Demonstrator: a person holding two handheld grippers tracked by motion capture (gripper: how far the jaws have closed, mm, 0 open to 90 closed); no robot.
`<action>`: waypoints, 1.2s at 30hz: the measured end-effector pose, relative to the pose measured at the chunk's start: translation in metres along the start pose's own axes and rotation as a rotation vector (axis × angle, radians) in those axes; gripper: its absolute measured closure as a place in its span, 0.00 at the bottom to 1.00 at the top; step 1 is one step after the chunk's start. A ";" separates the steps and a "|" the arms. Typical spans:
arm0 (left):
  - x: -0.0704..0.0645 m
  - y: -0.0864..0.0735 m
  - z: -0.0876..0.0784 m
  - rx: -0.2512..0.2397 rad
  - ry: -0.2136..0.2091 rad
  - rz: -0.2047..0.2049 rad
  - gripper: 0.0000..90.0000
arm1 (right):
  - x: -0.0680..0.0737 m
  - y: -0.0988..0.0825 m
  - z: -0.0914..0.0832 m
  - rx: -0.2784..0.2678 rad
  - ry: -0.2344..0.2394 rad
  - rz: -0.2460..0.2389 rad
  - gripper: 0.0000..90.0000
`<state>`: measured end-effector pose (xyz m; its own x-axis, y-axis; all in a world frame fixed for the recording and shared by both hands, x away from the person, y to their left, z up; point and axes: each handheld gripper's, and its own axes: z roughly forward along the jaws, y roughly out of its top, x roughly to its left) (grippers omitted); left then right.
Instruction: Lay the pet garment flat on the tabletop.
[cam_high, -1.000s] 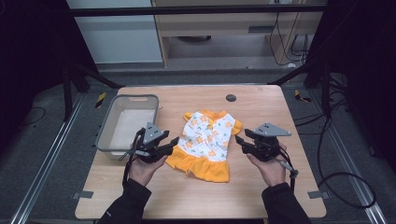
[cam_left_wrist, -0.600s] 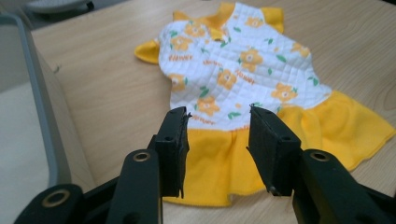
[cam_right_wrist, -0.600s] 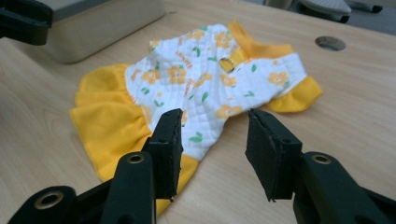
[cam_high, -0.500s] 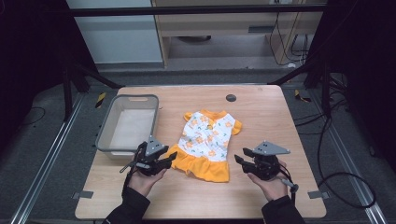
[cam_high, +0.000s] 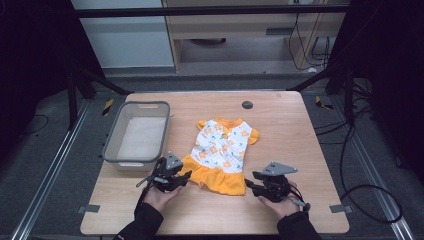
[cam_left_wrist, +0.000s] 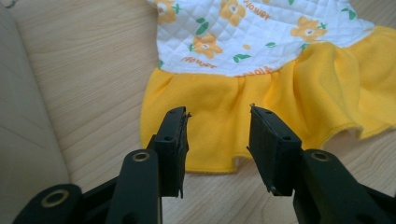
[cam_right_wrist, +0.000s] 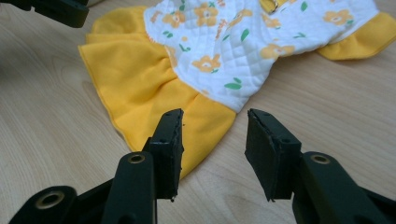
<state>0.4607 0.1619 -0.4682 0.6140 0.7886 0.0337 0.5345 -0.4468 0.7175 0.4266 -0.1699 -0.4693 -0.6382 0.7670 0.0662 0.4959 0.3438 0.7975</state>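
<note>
Table (cam_high: 300, 150) first: pale wood, with a grey basket (cam_high: 113, 142) standing on its left side and a small dress (cam_high: 222, 152) lying flat near the middle, white flowered bodice toward the far edge, yellow skirt toward the person. Dress and basket lie near each other but apart.

Step in hand, as I read it: the approach to the hem, one gripper at each lower corner of the skirt, nothing gripped yet. Left gripper (cam_high: 184, 176) sits right at the skirt's left corner, jaws parted wide; from the left gripper view the left gripper (cam_left_wrist: 218, 135) looks straight over the yellow ruffle (cam_left_wrist: 243, 107), cloth lying between and beyond the jaws, neither pad pressing on it. Right gripper (cam_high: 248, 184) hovers just off the skirt's right corner, equally wide; in the right gripper view the right gripper (cam_right_wrist: 214, 140) has the yellow tip (cam_right_wrist: 205, 126) of the hem just inside its gap.

Next move, I'd judge, calls for both to dip low, slide a jaw under the thin hem and close together, so the skirt lifts evenly rather than bunching.

Both hands (cam_high: 159, 196) rest low near the table's front edge, forearms coming in from below, grippers angled inward toward the skirt.
</note>
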 end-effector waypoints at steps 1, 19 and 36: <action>-0.001 -0.001 0.001 0.009 -0.003 0.007 0.63 | 0.001 -0.001 0.002 0.005 0.004 0.002 0.63; -0.005 -0.005 0.023 0.089 -0.075 -0.006 0.87 | 0.010 -0.012 0.032 0.110 0.050 0.002 0.72; -0.013 -0.003 0.000 0.045 -0.136 0.005 0.97 | 0.001 -0.008 0.012 0.093 0.059 0.010 0.96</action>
<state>0.4515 0.1526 -0.4707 0.6878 0.7234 -0.0595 0.5549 -0.4712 0.6856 0.4295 -0.1657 -0.4826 -0.6648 0.7387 0.1113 0.5534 0.3869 0.7376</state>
